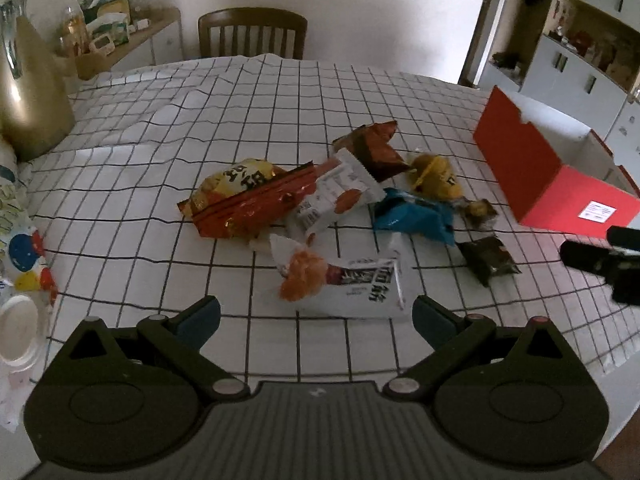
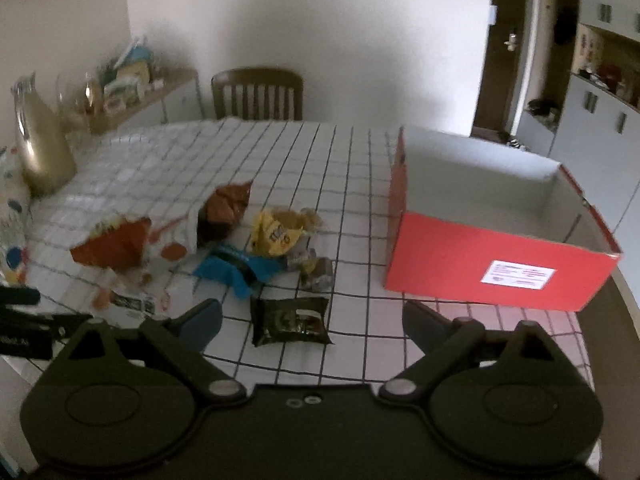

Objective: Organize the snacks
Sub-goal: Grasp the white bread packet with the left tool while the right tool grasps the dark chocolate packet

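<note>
A heap of snack packets lies mid-table: a red-and-yellow chip bag (image 1: 248, 200), a white packet (image 1: 352, 284), a brown packet (image 1: 372, 144), a blue packet (image 1: 412, 216), a yellow packet (image 1: 436, 176) and a small dark packet (image 1: 490, 258). My left gripper (image 1: 316, 316) is open, just short of the white packet. My right gripper (image 2: 312, 320) is open around the dark packet (image 2: 290, 320), apart from it. An open red box (image 2: 480, 268) with a white inside stands to the right, also in the left wrist view (image 1: 532, 168).
A checked tablecloth (image 1: 224, 112) covers the table. A gold bottle (image 1: 28, 96) stands at the far left, a wooden chair (image 1: 252, 34) behind the table, a cluttered shelf (image 1: 120, 36) at the back left. A spotted bag (image 1: 20, 248) and white lid (image 1: 18, 332) lie at the left edge.
</note>
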`<action>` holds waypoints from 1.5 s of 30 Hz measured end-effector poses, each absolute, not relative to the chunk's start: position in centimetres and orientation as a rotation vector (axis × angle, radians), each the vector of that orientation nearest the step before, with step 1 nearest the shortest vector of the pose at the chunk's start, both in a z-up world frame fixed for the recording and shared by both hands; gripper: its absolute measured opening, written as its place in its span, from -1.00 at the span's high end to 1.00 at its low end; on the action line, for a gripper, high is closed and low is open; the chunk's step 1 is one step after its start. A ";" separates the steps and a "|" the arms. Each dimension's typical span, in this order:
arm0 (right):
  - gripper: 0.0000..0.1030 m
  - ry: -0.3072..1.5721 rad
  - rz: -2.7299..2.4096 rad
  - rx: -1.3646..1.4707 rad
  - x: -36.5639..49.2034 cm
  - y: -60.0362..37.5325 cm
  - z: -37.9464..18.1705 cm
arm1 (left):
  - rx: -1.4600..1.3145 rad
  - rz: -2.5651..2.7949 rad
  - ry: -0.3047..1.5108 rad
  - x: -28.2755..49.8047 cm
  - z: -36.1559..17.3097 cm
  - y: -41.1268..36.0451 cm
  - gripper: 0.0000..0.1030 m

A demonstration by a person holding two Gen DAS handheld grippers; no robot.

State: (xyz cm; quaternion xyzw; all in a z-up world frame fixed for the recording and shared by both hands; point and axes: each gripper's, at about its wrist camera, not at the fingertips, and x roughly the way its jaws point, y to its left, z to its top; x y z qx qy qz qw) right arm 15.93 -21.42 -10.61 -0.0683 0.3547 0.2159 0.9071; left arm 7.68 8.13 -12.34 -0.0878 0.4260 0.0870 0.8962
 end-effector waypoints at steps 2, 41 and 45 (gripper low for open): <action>-0.80 0.752 0.475 -0.173 16.7 -20.7 -11.7 | -0.133 0.156 0.883 8.5 -12.4 8.1 -0.99; -0.20 0.951 0.482 -0.182 22.1 -17.6 -18.5 | 0.308 -0.444 1.062 15.0 -16.4 6.7 0.42; -0.13 0.943 0.473 -0.182 21.6 -18.2 -18.4 | 0.202 -0.386 1.066 14.6 -16.0 7.3 0.52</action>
